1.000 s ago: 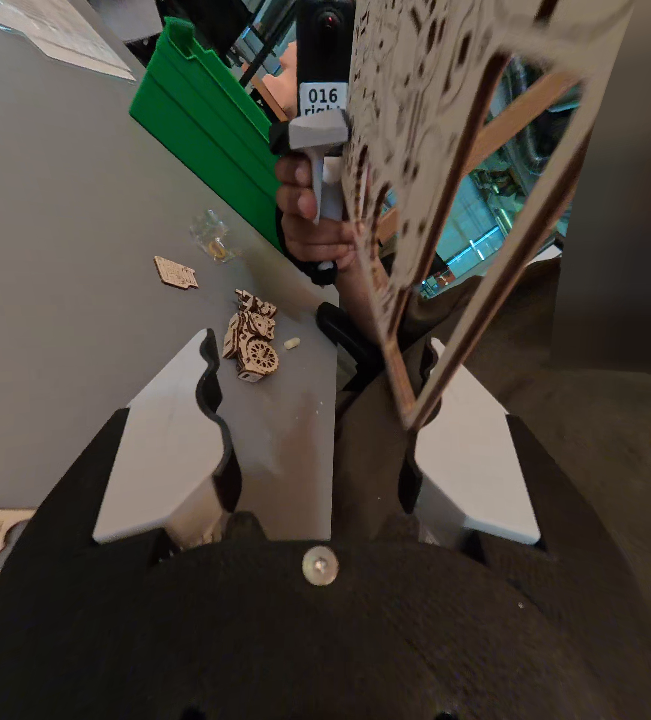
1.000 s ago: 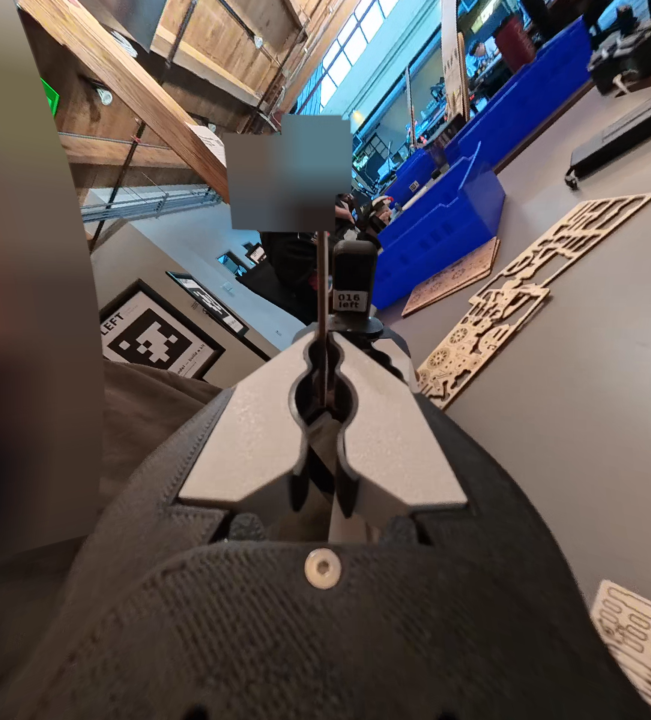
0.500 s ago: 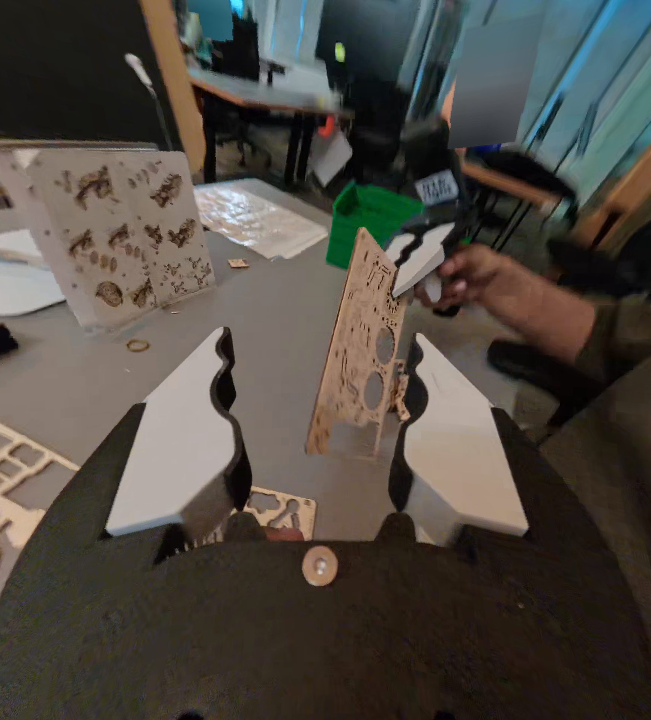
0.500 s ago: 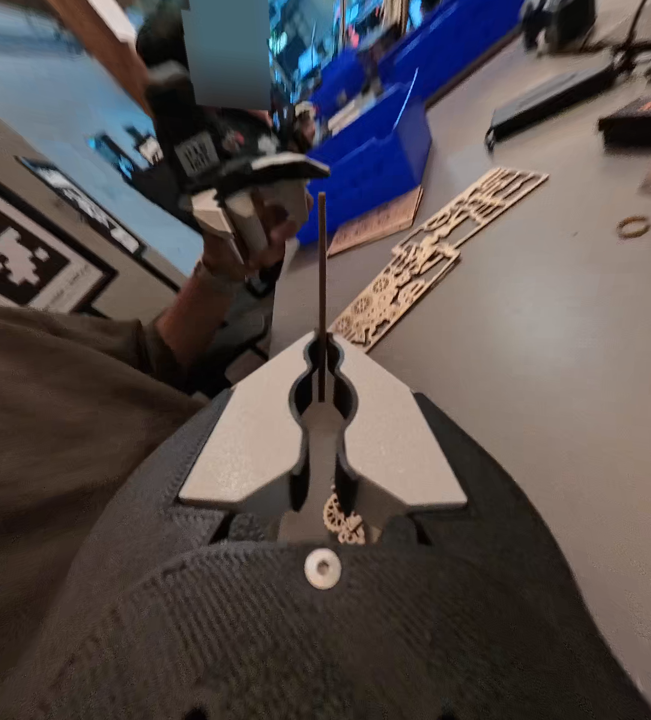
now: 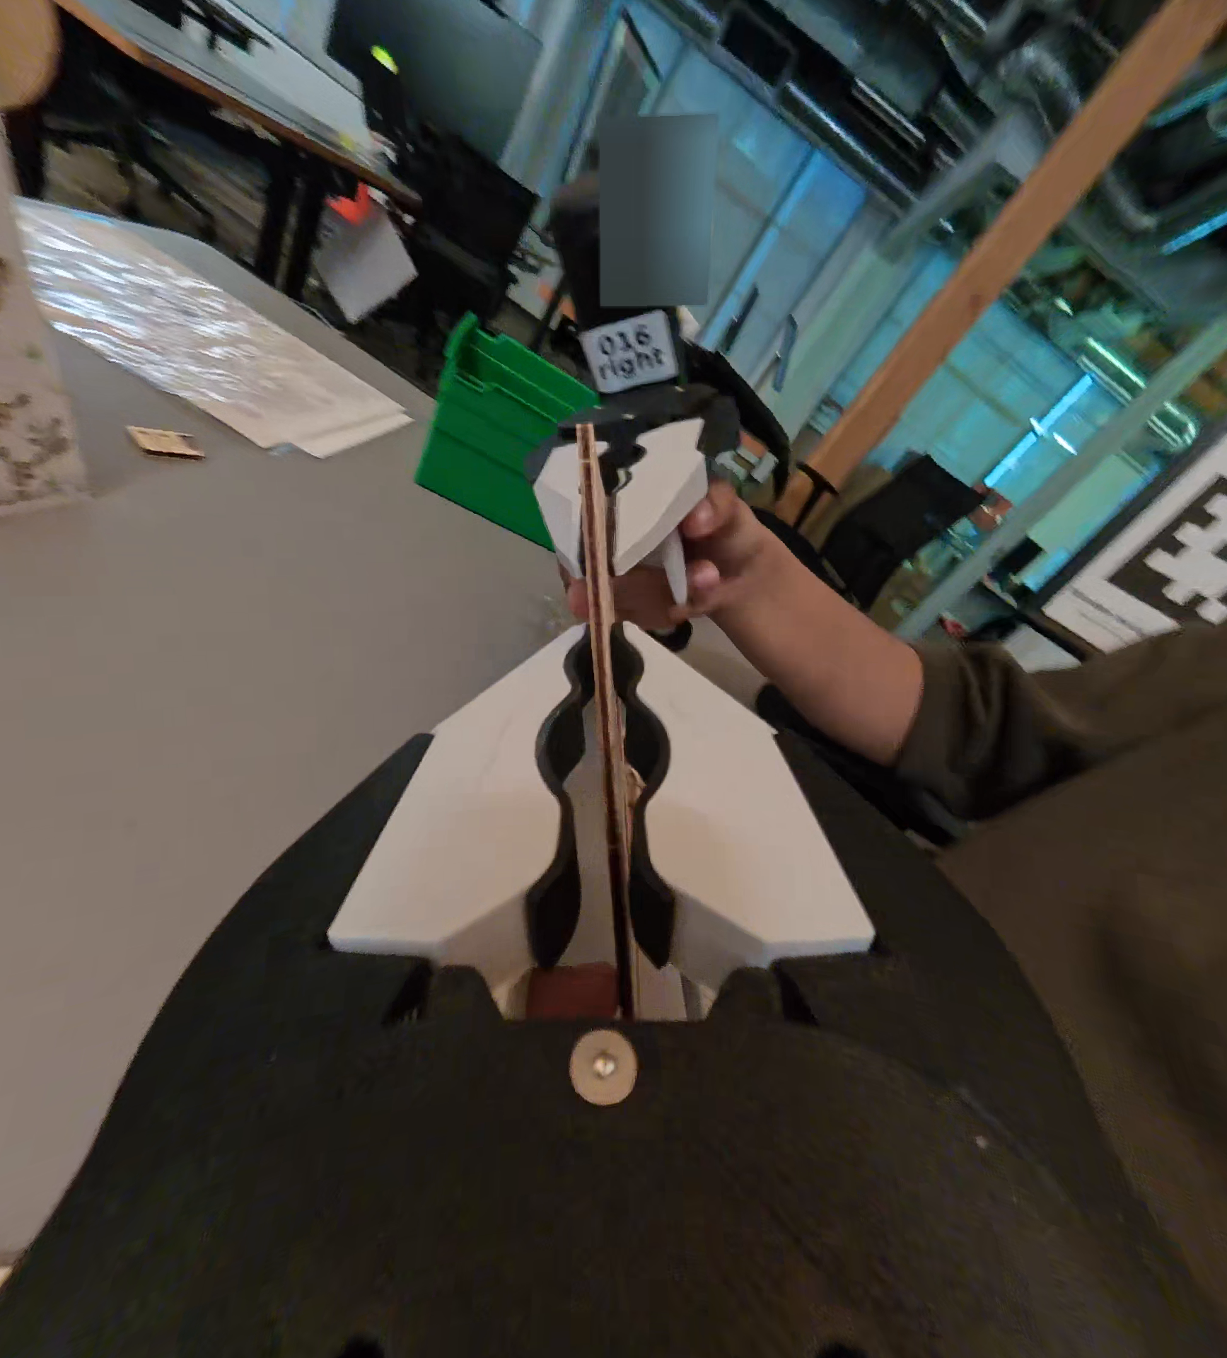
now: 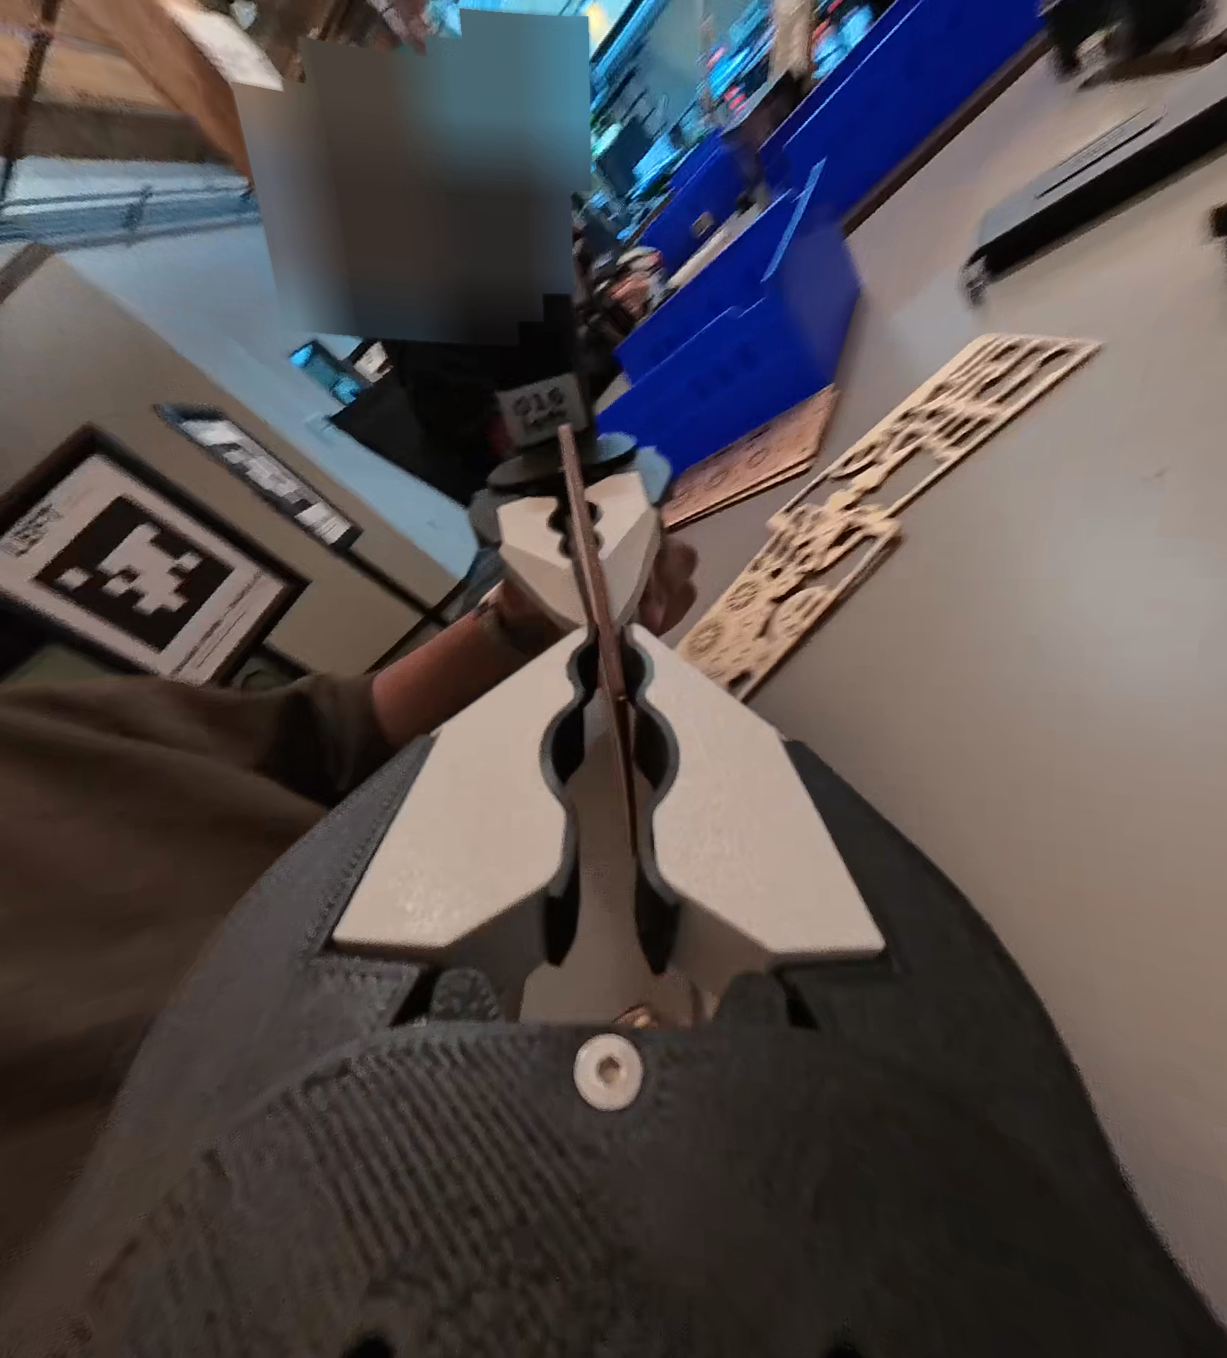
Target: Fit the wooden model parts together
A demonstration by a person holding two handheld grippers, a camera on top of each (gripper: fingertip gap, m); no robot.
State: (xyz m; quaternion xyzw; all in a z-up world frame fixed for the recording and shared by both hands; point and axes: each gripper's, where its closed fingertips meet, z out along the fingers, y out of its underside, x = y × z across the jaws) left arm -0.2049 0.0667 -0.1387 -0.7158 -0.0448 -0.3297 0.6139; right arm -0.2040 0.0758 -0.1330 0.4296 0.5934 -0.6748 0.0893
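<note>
A thin wooden parts sheet (image 5: pixel 594 544) is held edge-on in the air between my two grippers. In the left wrist view, my left gripper (image 5: pixel 599 632) is shut on its near edge, both pads pressed against it. My right gripper (image 5: pixel 595 569) faces it from beyond and grips the far edge. In the right wrist view the same sheet (image 6: pixel 584 558) runs from my right gripper (image 6: pixel 606 639), shut on it, to my left gripper (image 6: pixel 590 617) opposite. A hand holds each gripper.
A grey table (image 5: pixel 155 661) lies below. A green bin (image 5: pixel 493 470), a paper sheet (image 5: pixel 191 345) and a small wood piece (image 5: pixel 162 443) lie to the left. Blue bins (image 6: pixel 742 331), a punched-out wooden sheet (image 6: pixel 853 500), a brown sheet (image 6: pixel 757 455) and a black device (image 6: pixel 1110 169) lie to the right. Only a small space, under 4 cm, lies between the two pairs of fingers.
My left gripper was wide open beside the sheet and has closed onto its edge. The right gripper has kept its hold throughout. The sheet now stands edge-on between the two.
</note>
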